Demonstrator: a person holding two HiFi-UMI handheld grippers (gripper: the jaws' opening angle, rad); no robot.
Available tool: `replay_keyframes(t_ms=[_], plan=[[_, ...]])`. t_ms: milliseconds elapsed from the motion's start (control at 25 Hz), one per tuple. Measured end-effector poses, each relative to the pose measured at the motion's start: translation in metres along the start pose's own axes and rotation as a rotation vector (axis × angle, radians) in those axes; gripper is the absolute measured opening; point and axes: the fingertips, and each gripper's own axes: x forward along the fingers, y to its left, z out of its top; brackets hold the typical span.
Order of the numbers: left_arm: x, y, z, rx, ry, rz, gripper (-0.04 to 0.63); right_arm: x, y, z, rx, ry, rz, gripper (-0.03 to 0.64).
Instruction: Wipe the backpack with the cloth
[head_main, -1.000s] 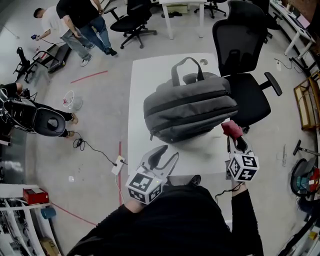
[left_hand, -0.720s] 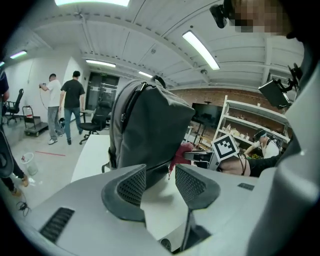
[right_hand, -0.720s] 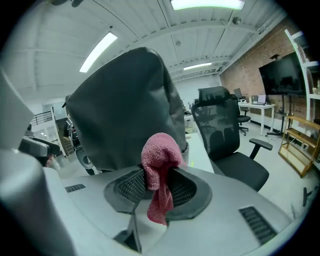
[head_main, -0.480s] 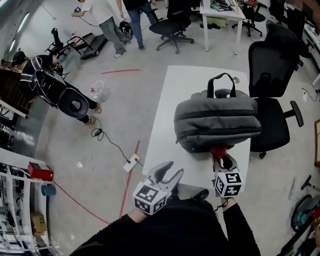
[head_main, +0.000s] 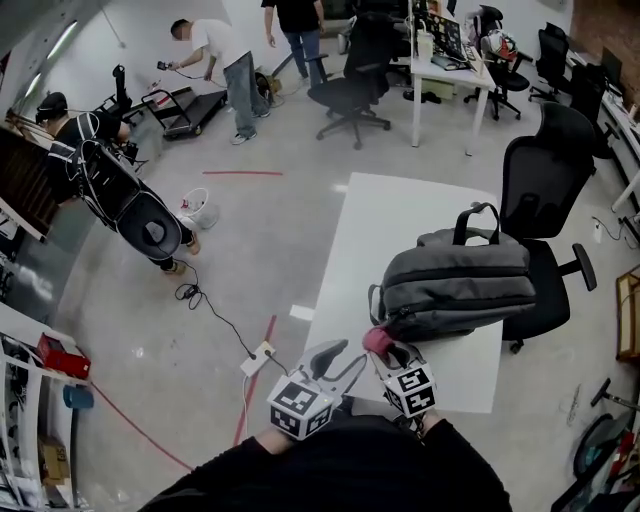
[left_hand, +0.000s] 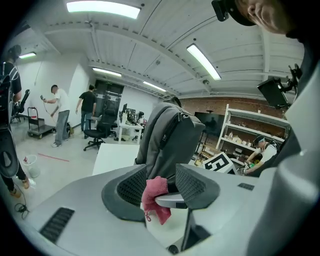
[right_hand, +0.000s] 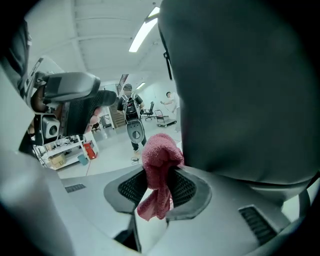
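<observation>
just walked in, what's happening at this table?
A person is working with two handheld grippers at a white table. The right gripper is clamped on a pink cloth and holds it at the near corner of the grey backpack lying on the table. Whether the cloth actually touches the bag isn't clear. The left gripper is open and empty, just beside the right one.
</observation>
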Motion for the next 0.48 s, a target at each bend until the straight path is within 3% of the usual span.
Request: replay_keyframes(t_ms=[240,480], plan=[[0.017,-0.006,-0.009,-0.027,0.047,-0.062,0.193,-0.016,-0.060,-0.039,0.111,0.039,-0.137,0.117],[0.038,-0.045,-0.015,0.008,0.083,-0.108,0.193,-0.090,-0.161,-0.089,0.264,0.038,-0.364,0.117]])
